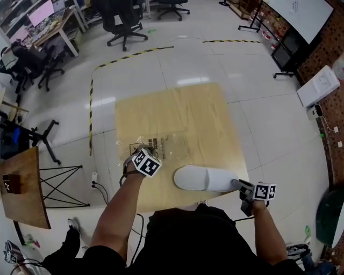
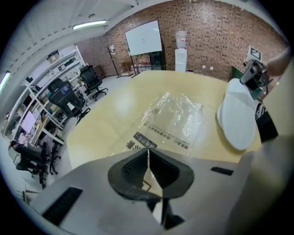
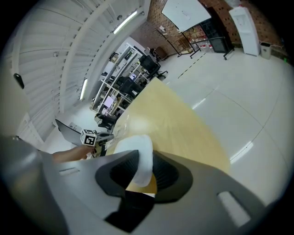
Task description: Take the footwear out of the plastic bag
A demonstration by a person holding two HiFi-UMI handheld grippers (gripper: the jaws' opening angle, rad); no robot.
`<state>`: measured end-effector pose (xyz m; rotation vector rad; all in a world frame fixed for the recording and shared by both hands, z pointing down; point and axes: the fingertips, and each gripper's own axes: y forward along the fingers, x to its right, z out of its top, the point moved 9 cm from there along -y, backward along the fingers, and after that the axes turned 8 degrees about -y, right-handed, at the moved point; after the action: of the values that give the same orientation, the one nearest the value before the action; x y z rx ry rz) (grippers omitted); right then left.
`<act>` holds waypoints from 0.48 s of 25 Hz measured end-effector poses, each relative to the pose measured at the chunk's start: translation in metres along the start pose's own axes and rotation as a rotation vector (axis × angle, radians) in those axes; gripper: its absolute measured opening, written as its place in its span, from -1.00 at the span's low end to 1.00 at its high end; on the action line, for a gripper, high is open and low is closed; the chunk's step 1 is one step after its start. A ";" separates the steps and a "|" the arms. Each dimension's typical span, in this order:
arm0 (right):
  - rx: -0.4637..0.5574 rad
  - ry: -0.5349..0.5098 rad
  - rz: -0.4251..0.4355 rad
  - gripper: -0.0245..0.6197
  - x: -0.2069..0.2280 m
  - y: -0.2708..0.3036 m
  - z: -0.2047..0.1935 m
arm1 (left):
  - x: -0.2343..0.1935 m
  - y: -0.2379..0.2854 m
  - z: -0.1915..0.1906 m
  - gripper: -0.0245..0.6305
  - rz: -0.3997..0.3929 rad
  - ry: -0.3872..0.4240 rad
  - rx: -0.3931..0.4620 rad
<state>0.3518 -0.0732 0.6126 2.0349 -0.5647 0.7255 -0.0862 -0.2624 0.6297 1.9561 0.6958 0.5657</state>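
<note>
A white slipper (image 1: 204, 178) lies on the wooden table (image 1: 188, 107) near its front edge, outside the clear plastic bag (image 1: 161, 146). My right gripper (image 1: 237, 185) is shut on the slipper's near end, and in the right gripper view the white slipper (image 3: 138, 153) sits pinched between the jaws (image 3: 142, 170). The bag lies flat and crumpled to the slipper's left, with black print on it. My left gripper (image 1: 141, 149) is shut on the bag's near edge. In the left gripper view the bag (image 2: 172, 120) spreads out from the closed jaws (image 2: 148, 153), with the slipper (image 2: 236, 120) at the right.
A small wooden side table (image 1: 21, 193) stands to the left on the floor. Office chairs (image 1: 123, 21) and desks are at the back left, and a whiteboard on a stand (image 1: 301, 16) is at the back right. Black-and-yellow tape (image 1: 134, 53) marks the tiled floor.
</note>
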 end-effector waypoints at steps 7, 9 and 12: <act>-0.090 -0.045 0.044 -0.61 -0.058 0.064 -0.012 | 0.039 0.005 0.042 -0.87 -0.138 0.000 0.090; -0.104 -0.050 0.036 -0.61 -0.072 0.078 -0.018 | 0.045 0.003 0.047 -0.87 -0.179 0.029 0.115; -0.101 -0.099 -0.066 -0.54 -0.086 0.093 -0.024 | 0.049 -0.002 0.046 -0.83 -0.247 0.036 0.159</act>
<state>0.2241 -0.0905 0.6192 1.9939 -0.5763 0.5488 -0.0208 -0.2576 0.6126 1.9704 1.0153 0.4044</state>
